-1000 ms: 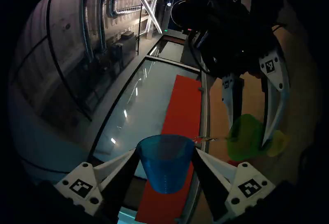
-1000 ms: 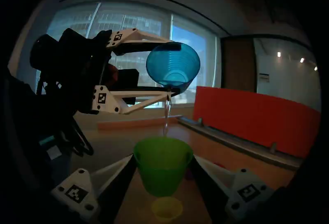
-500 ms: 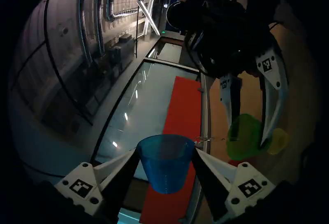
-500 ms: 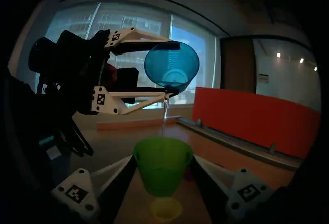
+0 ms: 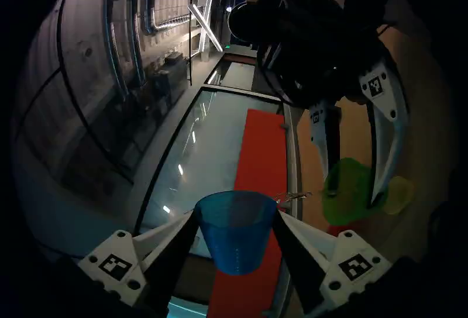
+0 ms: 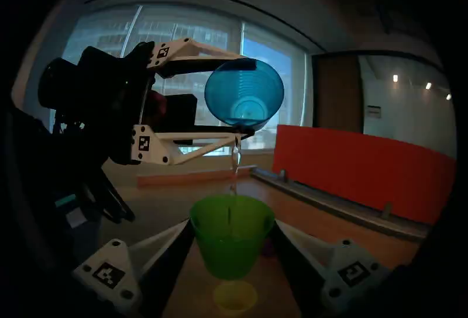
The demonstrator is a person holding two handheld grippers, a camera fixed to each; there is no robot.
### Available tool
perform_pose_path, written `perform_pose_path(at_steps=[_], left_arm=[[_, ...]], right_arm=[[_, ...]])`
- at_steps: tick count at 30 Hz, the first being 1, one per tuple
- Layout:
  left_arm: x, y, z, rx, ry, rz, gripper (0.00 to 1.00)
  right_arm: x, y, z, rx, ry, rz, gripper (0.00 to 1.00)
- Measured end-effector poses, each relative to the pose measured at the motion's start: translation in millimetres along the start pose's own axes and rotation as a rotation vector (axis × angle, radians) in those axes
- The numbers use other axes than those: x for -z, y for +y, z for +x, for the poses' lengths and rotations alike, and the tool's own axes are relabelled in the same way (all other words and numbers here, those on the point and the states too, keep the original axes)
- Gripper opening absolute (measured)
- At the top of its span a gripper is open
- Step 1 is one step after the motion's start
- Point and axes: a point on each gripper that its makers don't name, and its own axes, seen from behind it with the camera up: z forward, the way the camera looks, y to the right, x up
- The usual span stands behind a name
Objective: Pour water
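Observation:
My left gripper (image 5: 237,242) is shut on a blue cup (image 5: 236,231). In the right gripper view that blue cup (image 6: 244,93) is tipped on its side, mouth toward the camera, held by the left gripper (image 6: 237,93). A thin stream of water (image 6: 234,163) falls from its lip into a green cup (image 6: 231,234). My right gripper (image 6: 231,242) is shut on the green cup, upright and directly below the blue one. In the left gripper view the green cup (image 5: 346,192) sits between the right gripper (image 5: 351,192) fingers.
A small yellow cup (image 6: 234,298) stands on the wooden table (image 6: 175,213) under the green cup, also seen as the yellow cup (image 5: 399,194). A red panel (image 6: 362,163) runs along the table's far right. Windows (image 6: 175,37) lie behind. A person's dark form (image 6: 52,160) is at left.
The blue cup has tipped a little further, its mouth turning more toward the right gripper view. Water keeps running into the green cup. Both grippers stay nearly in place.

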Motion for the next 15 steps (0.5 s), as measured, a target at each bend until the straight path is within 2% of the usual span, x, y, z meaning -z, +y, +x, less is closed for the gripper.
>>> perform_pose_path(at_steps=[15], left_arm=[[-3.9,-3.8,4.9,-0.062,0.011,0.008,0.87]], right_arm=[[1.1,3.0,1.2,0.003,0.007,-0.006,0.90]])
